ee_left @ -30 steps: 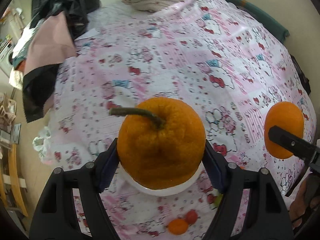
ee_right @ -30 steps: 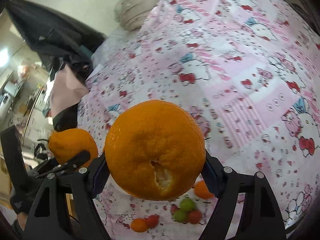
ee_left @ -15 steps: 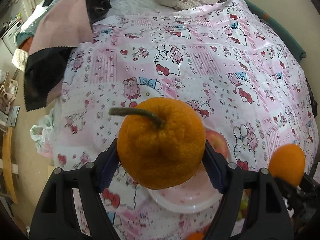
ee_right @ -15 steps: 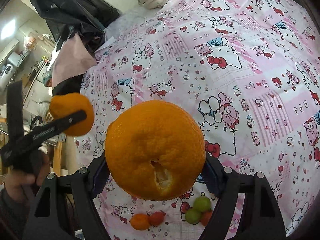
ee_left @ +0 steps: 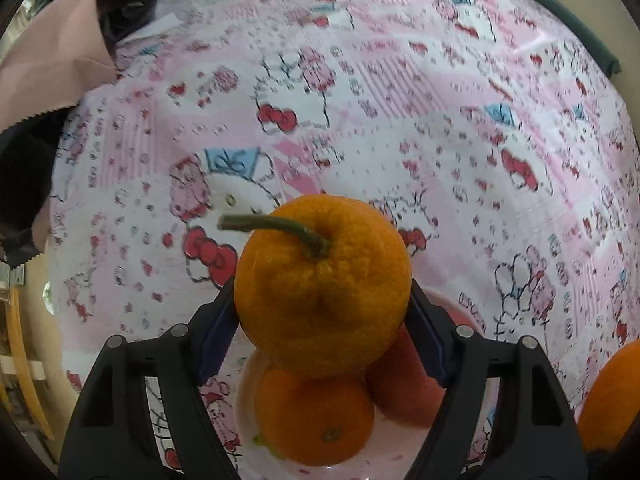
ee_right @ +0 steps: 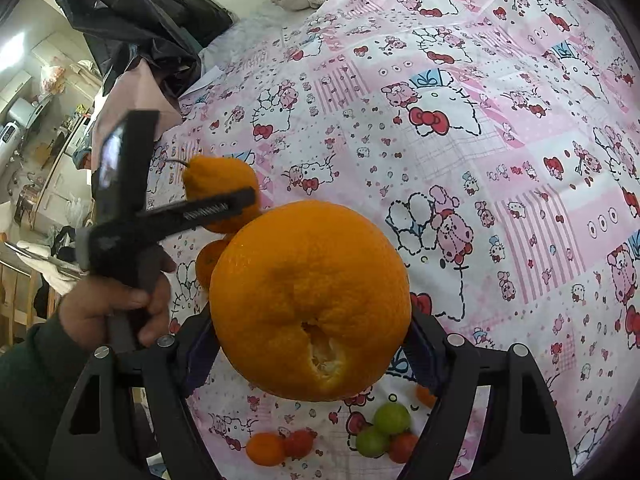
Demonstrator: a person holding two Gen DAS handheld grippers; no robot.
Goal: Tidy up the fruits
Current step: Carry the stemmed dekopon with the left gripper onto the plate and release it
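On bed: pink cartoon sheet [ee_right: 460, 152], clothes pile [ee_right: 132, 28].

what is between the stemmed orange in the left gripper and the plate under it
Two fruits already lie on the pink plate directly below the stemmed orange: an orange and a reddish fruit beside it. The left gripper, shut on the stemmed orange, has no bare spot straight beneath it.
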